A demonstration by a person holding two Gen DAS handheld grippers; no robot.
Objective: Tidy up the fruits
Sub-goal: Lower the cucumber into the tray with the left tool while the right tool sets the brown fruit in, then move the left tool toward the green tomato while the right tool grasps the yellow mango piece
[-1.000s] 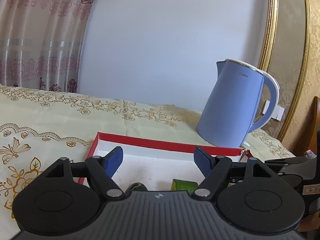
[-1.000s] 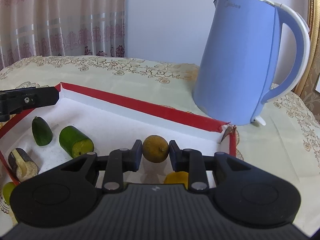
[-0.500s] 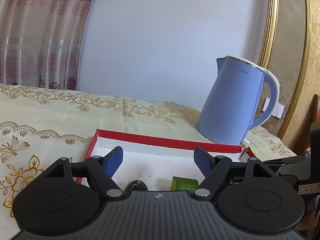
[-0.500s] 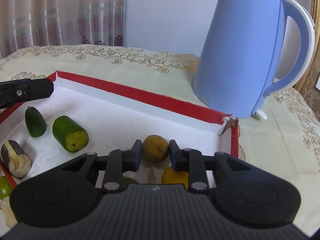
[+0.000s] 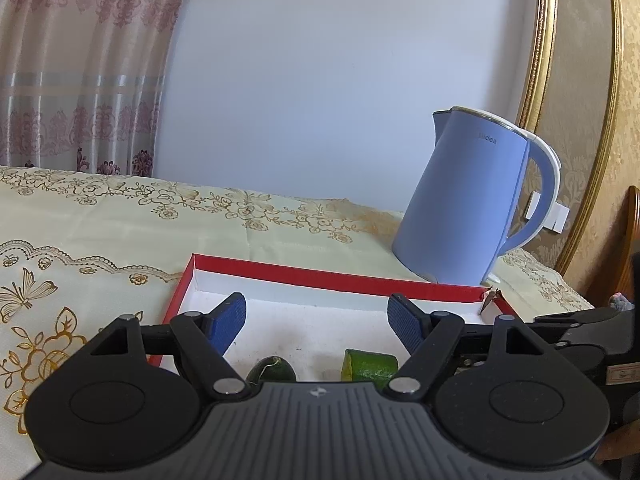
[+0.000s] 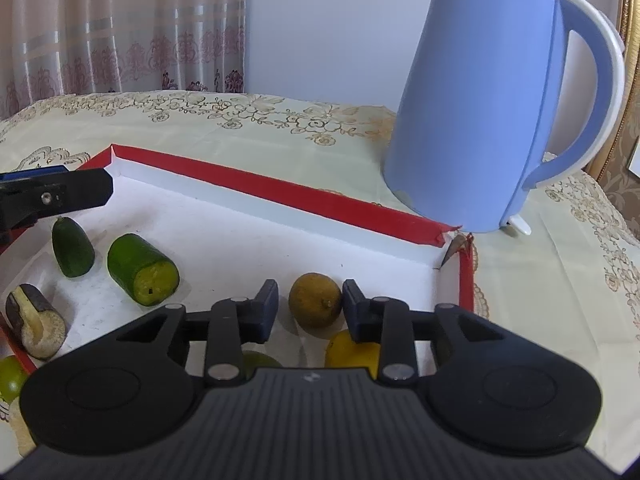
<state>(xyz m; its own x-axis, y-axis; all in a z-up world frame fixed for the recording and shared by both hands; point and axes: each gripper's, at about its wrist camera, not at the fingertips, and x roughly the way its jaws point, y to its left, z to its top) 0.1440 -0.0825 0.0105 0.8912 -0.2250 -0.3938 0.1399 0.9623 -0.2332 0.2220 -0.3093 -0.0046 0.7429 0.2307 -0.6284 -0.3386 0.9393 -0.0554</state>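
Observation:
A red-rimmed white tray (image 6: pixel 256 182) lies on the table. In the right wrist view my right gripper (image 6: pixel 310 306) stands open around a brownish-yellow lemon (image 6: pixel 315 305) that rests on the tray floor, with small gaps on both sides. A yellow fruit (image 6: pixel 352 354) and a green one (image 6: pixel 258 362) lie under the gripper. A cut green piece (image 6: pixel 142 274), a dark green piece (image 6: pixel 72 252) and a cut eggplant piece (image 6: pixel 36 320) lie at the left. My left gripper (image 5: pixel 318 320) is open and empty above the tray (image 5: pixel 320 276), over the dark green piece (image 5: pixel 272 370) and the cut green piece (image 5: pixel 370 366).
A blue electric kettle (image 6: pixel 492 112) stands just behind the tray's far right corner; it also shows in the left wrist view (image 5: pixel 468 200). A green fruit (image 6: pixel 10 376) lies outside the tray at the left. The embroidered tablecloth (image 5: pixel 100 220) covers the table. Curtain and wall behind.
My right gripper has let go of the lemon, which now rests on the tray between the parted fingers. The left gripper has drawn back slightly and stays open.

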